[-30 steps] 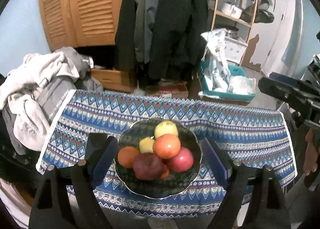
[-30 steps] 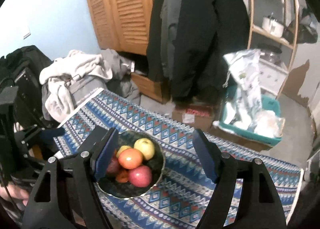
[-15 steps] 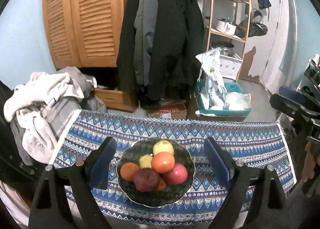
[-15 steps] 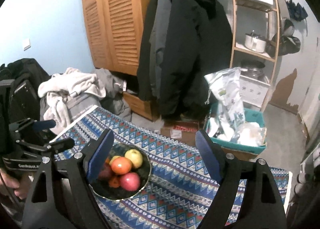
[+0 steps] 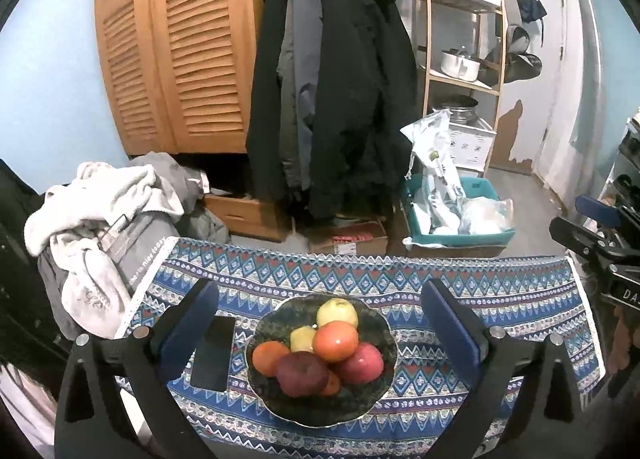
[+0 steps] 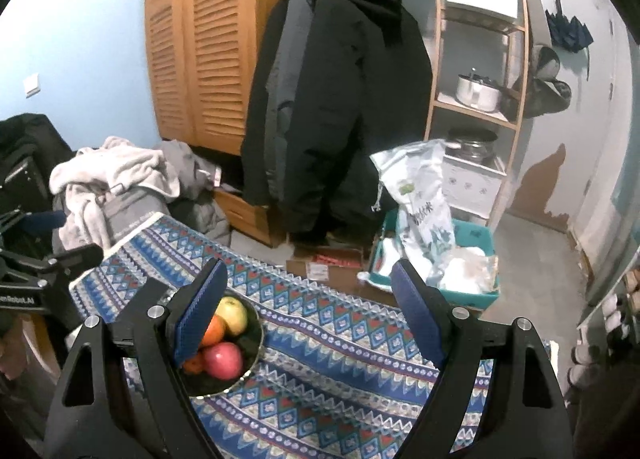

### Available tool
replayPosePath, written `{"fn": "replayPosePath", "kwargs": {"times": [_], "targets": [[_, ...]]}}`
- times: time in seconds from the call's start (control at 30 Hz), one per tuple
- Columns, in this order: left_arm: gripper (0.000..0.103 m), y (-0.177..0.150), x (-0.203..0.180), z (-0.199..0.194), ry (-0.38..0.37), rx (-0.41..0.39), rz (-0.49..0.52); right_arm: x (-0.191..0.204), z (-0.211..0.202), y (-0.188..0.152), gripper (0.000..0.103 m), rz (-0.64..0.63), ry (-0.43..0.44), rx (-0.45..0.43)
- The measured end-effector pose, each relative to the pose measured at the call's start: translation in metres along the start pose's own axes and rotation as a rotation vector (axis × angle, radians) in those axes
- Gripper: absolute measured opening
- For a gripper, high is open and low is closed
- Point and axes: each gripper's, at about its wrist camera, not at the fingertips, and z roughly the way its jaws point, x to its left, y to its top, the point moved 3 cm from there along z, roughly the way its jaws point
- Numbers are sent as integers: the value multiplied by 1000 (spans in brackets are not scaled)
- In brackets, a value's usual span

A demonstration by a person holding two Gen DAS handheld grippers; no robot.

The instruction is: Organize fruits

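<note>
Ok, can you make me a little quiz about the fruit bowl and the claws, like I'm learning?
1. True or false: the left claw is squeezing a fruit.
2. What flat black thing lies on the tablecloth beside the fruit bowl? A) a phone B) a spoon C) a book
3. Fill in: the fruit highest on the pile is the ___ one.

Key
1. False; both it and the right claw are open and hold nothing.
2. A, the phone.
3. Orange-red.

right wrist view: finger pad (image 6: 200,311) covers half the bowl (image 6: 252,355), so only three fruits (image 6: 224,355) show clearly
</note>
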Motion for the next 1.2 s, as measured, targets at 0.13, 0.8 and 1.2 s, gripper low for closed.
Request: {"fn": "replayPosePath", "kwargs": {"times": [0.13,0.8,1.2], "targets": [[102,0,-3,0,12,-3,9,-4,1,-2,83,2,-10,3],[102,5,-9,-10,13,-17,17,-10,-3,-2,83,2,-22,-8],[102,6,-11,-12,20,-23,26,-10,-4,-1,83,0,-26,-10]]}}
